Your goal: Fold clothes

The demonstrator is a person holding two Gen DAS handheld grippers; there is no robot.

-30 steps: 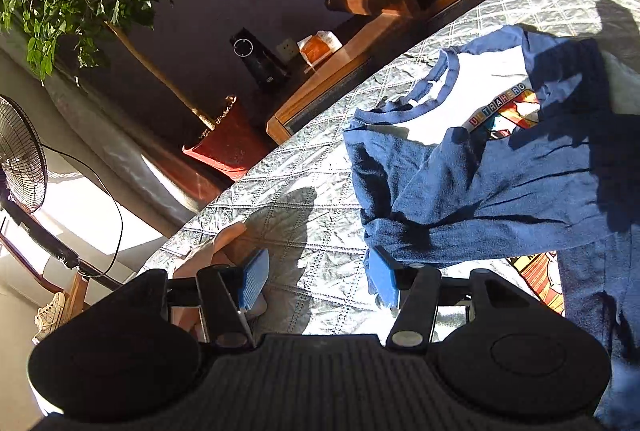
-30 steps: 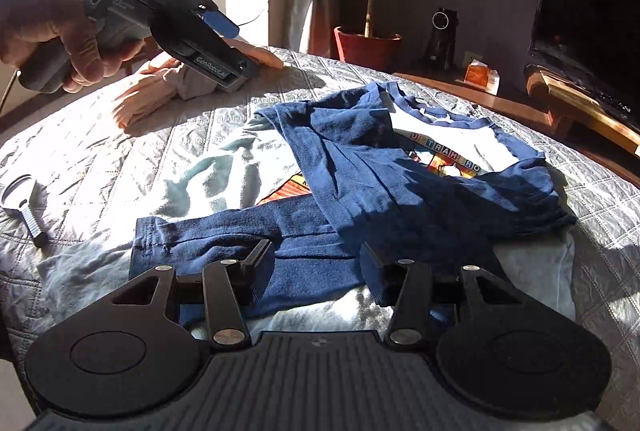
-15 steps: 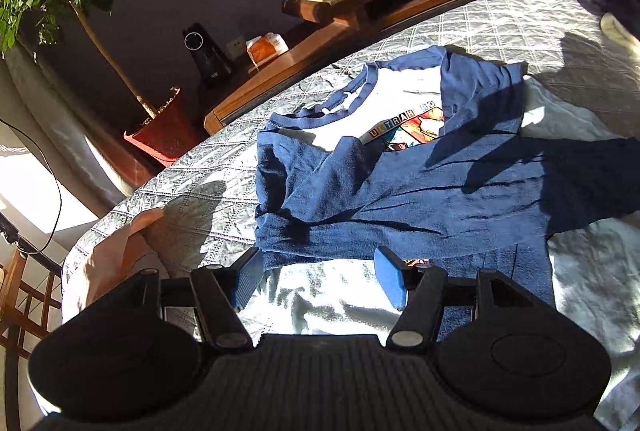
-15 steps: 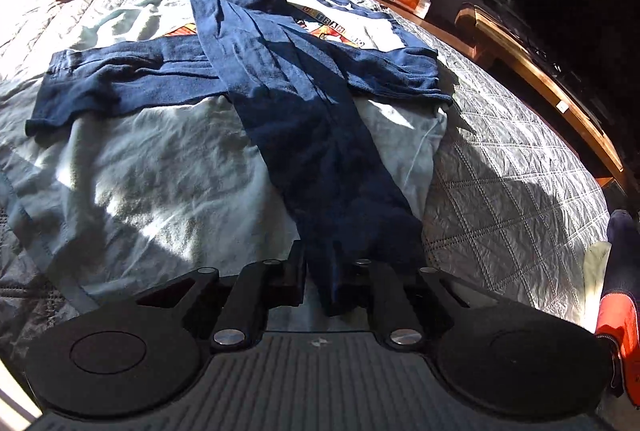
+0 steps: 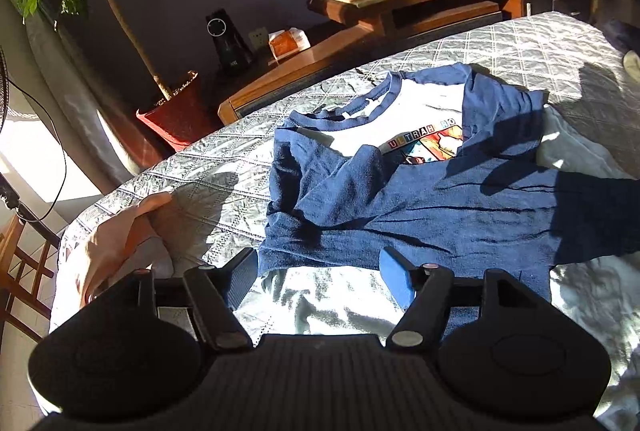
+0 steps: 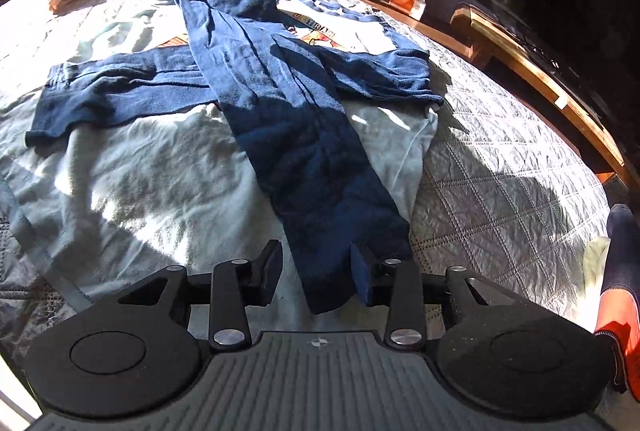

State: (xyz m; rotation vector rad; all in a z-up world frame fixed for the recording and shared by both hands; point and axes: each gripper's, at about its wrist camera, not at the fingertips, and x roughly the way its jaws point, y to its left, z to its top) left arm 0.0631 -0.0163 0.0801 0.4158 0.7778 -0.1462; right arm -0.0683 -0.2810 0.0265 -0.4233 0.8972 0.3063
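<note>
both grippers are opening with nothing pinched: right gripper (image 6: 314, 271) straddles the cuff of the long blue sleeve (image 6: 296, 135) it looks to be letting go, left gripper (image 5: 316, 277) hangs over the shirt (image 5: 420, 191) spread on the quilted bed (image 5: 520, 43). sleeves look crossed in, so next is probably grabbing the hem and folding toward the collar.

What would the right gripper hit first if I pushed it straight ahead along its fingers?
Most likely the cuff end of the long blue sleeve, which lies between the opening fingers of the right gripper, with the shirt's pale body under it. Neither pad seems to press on it; depth is hard to judge.
</note>
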